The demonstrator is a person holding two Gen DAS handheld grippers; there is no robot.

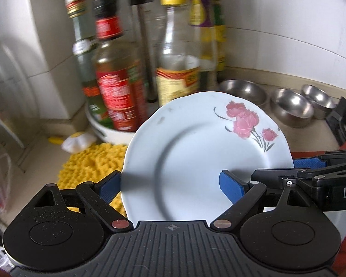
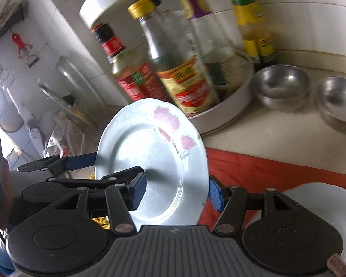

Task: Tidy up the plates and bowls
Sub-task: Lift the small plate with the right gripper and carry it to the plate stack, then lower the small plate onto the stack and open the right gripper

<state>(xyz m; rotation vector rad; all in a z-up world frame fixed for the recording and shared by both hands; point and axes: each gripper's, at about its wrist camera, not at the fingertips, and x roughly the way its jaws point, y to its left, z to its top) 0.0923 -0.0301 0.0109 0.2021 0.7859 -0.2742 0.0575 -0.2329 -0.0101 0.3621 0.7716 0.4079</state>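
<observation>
A white plate (image 1: 196, 150) with pink flowers hangs tilted on edge above a kitchen counter (image 2: 276, 131), held between two hand-held grippers. The left gripper (image 1: 170, 185) stands with its jaws wide. One blue pad meets the plate's rim at 9 o'clock and the other presses on the plate's face near 4 o'clock. The right gripper (image 2: 176, 194) is clamped on the same plate with its jaws about half apart, one pad on the face and the other behind the rim at 4 o'clock.

Behind the plate, at 12 o'clock, a white rack (image 1: 103, 129) holds a crowd of sauce bottles (image 1: 114, 78), blurred in both views. Three steel bowls (image 1: 290, 106) sit in a row on the counter at 2 o'clock of the plate, well apart from it. A yellow shaggy cloth (image 1: 90, 164) lies below the plate at 8 o'clock. In the right wrist view a red cloth (image 2: 265, 168) spreads at 3 o'clock, and a second plate (image 2: 323, 205) rests on it at 4 o'clock, partly hidden by the gripper's body.
</observation>
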